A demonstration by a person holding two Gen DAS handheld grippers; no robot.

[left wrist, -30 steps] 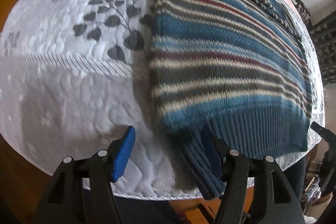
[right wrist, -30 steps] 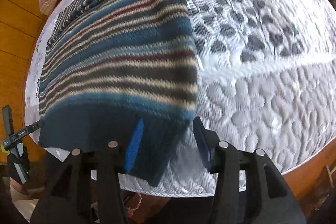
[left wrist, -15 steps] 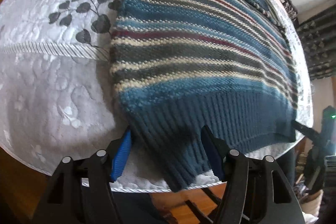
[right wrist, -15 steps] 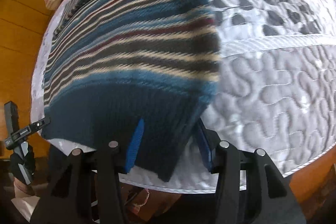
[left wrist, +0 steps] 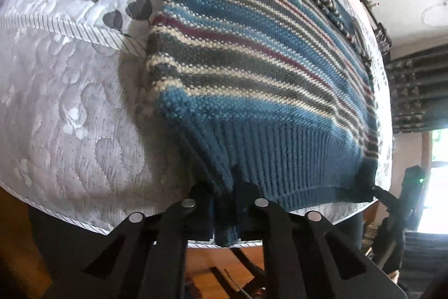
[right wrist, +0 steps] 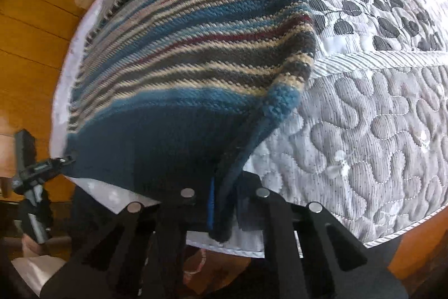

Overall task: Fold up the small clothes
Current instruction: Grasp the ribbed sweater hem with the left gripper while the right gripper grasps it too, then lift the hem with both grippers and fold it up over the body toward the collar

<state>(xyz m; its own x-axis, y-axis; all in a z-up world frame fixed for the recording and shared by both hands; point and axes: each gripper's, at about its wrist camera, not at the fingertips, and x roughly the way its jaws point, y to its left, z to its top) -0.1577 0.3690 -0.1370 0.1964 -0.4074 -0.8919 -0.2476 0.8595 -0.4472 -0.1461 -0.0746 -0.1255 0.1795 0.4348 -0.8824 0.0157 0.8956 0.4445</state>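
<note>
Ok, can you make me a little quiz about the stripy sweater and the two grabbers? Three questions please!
1. True or false: the left gripper is pinching the ribbed hem of the striped sweater.
2. What is the right gripper holding? A) a pillow B) a corner of the sweater's dark blue hem C) nothing
3. Fill the gap: the sweater lies on a white quilted ____ with a dark leaf print.

Key
1. True: both fingers are closed on the hem.
2. B: its jaws are shut on the hem corner.
3. Bedcover.
</note>
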